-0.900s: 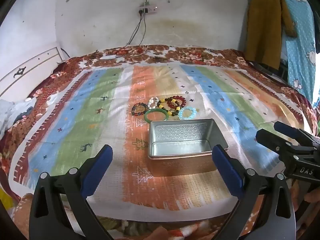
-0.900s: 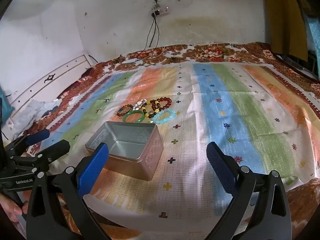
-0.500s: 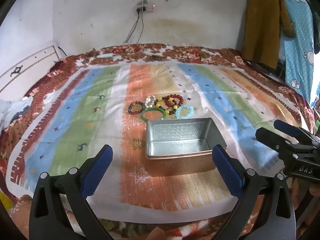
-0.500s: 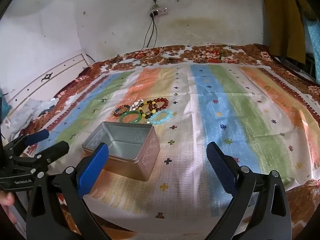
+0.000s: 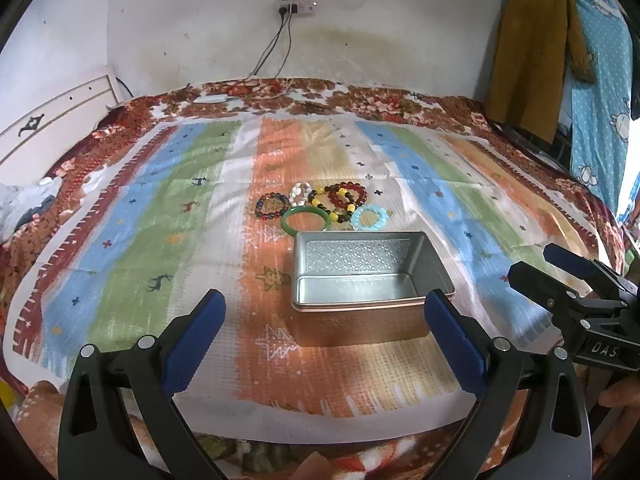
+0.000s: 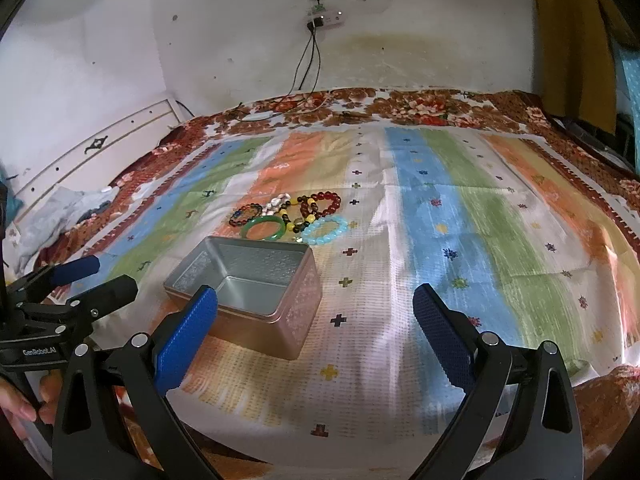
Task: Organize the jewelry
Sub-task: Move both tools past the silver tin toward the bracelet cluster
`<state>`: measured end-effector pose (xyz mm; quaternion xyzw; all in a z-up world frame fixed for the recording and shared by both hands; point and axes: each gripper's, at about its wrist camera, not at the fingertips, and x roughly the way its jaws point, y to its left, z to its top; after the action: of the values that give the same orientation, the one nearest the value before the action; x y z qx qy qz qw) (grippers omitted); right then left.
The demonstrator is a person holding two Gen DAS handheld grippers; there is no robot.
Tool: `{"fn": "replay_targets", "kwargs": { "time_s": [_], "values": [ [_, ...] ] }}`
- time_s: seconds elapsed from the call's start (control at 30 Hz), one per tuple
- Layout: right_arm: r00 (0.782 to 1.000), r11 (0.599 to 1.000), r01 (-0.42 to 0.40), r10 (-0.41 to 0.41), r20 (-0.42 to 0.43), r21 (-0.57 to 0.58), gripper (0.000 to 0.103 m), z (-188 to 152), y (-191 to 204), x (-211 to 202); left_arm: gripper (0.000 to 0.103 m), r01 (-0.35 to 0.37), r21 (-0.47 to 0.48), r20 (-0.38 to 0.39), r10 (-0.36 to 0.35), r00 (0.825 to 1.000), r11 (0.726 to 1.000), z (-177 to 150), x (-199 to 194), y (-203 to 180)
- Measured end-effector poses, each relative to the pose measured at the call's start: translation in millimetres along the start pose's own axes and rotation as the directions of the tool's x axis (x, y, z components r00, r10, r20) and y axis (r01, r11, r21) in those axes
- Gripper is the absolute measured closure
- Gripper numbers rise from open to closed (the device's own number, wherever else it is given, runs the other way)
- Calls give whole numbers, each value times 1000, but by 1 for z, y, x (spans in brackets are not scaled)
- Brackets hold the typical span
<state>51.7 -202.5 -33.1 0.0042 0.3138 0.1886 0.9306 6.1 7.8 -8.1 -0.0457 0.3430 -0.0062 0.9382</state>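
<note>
A cluster of bracelets (image 5: 320,208) is laid on the striped bedspread (image 5: 160,220) of the bed, just behind an open metal tin (image 5: 364,280), with the green bangle (image 5: 306,220) nearest its rim and the pale blue bracelet (image 5: 370,217) at the right. The left tongs (image 5: 324,332) and right tongs (image 6: 316,328) are held wide apart, nothing gripped, above the bed's near edge.

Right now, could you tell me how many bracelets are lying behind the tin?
6, clustered behind the tin: dark multicoloured, white, yellow-and-black, red, green bangle, light blue. Overlaps may hide more.
</note>
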Motion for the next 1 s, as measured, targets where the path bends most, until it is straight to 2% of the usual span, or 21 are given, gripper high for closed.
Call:
{"fn": "replay_targets", "kwargs": {
  "time_s": [0.27,0.6,1.0],
  "values": [
    [1000,1000,-3,3,0,-9,4,-2,-1,-1,6,-16,-10,11,16,1000,1000,1,-2,1],
    [1000,1000,13,-13,3,-23,4,2,2,1,6,-37,27,39,36,999,999,-2,-6,-3],
    [1000,1000,-7,7,-12,-9,4,11,-2,8,6,-38,19,4,38,999,999,3,1,-2]
  ]
}}
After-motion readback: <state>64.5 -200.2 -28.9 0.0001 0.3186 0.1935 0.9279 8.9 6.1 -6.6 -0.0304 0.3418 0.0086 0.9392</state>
